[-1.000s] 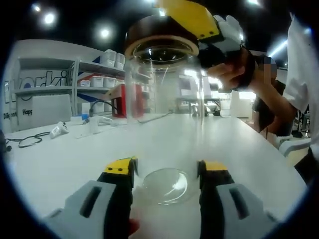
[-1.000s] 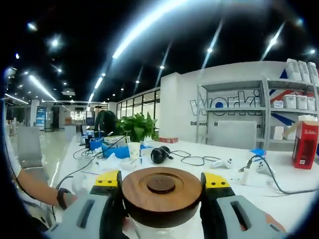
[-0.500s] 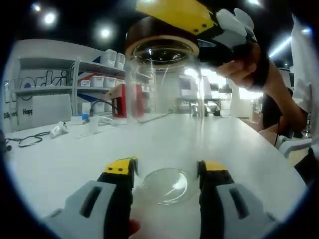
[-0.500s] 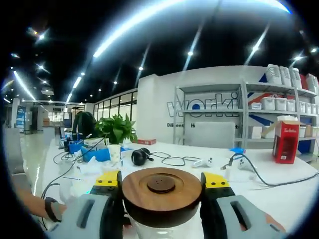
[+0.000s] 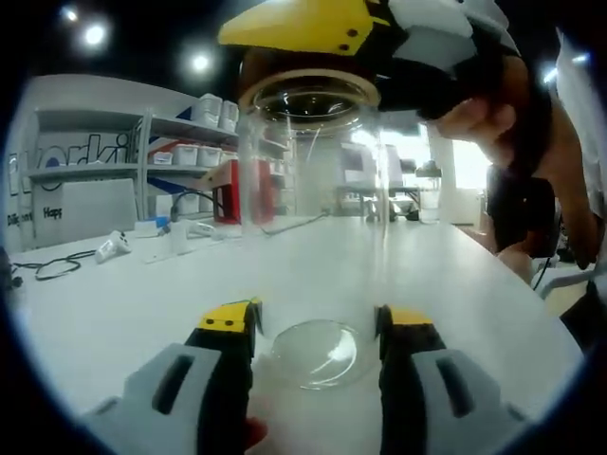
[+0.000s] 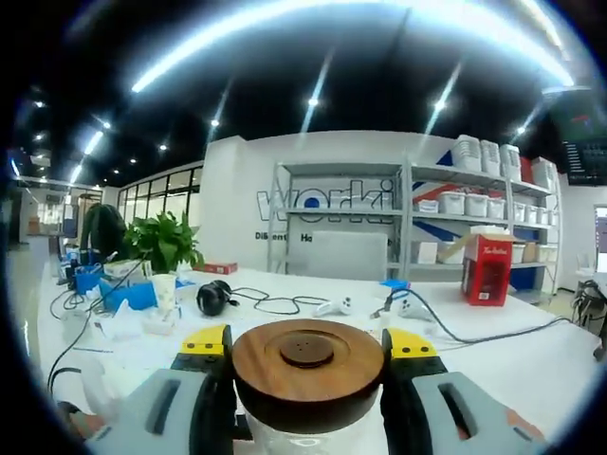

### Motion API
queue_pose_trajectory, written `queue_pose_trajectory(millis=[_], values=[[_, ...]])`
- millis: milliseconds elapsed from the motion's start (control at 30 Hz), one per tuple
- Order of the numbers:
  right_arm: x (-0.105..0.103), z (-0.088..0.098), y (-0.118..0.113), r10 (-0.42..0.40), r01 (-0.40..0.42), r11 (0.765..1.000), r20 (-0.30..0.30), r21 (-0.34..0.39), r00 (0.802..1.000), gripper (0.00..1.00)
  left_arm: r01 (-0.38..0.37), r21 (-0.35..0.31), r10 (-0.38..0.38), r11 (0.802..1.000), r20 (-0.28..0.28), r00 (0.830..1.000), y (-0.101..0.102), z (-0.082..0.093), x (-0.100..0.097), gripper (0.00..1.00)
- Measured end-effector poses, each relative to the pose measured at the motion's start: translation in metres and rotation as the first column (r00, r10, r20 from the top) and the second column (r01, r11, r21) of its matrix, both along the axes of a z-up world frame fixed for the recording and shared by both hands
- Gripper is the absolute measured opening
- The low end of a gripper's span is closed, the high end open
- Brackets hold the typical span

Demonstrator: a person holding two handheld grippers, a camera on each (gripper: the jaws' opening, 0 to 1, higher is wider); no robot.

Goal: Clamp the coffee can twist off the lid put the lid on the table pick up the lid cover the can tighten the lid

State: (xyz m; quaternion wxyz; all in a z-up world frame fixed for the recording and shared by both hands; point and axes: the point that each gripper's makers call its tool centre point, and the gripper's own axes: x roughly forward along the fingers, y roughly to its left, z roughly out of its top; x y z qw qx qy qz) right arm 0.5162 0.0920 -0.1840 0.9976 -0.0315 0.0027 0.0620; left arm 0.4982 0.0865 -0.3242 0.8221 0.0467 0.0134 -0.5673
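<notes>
A clear glass coffee can [image 5: 313,227] stands upright on the white table [image 5: 114,313], its base gripped between the jaws of my left gripper [image 5: 315,327]. Its round wooden lid [image 6: 305,368] sits on top of the can, and my right gripper [image 6: 305,353] is shut on the lid's sides. In the left gripper view the right gripper [image 5: 379,43] comes in from above right over the lid [image 5: 308,81], held by a person's hand [image 5: 493,104].
Shelves with white boxes [image 6: 474,156] and a red carton [image 6: 486,268] stand behind the table. Headphones [image 6: 214,297], cables, game controllers [image 6: 334,305], a paper cup [image 6: 163,289] and a potted plant [image 6: 161,248] lie at the far side.
The right gripper has turned around the lid, so its background swung sideways. In the left gripper view the hand and right gripper rotated over the can. The can and left gripper stayed still.
</notes>
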Motion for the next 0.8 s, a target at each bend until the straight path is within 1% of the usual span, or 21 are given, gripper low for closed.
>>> queue_pose_trajectory(millis=[267,367,667,733,800], values=[[0.0002,-0.0005,-0.0037,-0.061,0.061,0.998,-0.008,0.004,0.998,0.57,-0.001,0.000,0.001,1.000,0.000,1.000,-0.0005,0.0000,0.0000,0.43],[0.0003,-0.0006,-0.0047,-0.065,0.065,0.998,-0.011,0.006,0.998,0.57,0.000,0.000,0.000,1.000,-0.001,1.000,-0.0007,0.0000,-0.0003,0.43],[-0.0005,0.0012,-0.0039,-0.029,0.029,1.000,0.016,0.003,0.999,0.57,0.002,0.000,-0.002,1.000,0.000,1.000,-0.0010,0.0001,-0.0007,0.43],[-0.0013,0.0037,-0.0012,-0.007,0.007,1.000,0.031,-0.012,0.999,0.57,0.003,-0.001,-0.003,1.000,-0.001,1.000,-0.0010,0.0001,-0.0008,0.43],[-0.0025,0.0064,-0.0012,0.008,-0.008,1.000,0.042,-0.011,0.999,0.58,0.004,-0.001,-0.004,1.000,0.000,1.000,-0.0009,0.0000,-0.0003,0.43]])
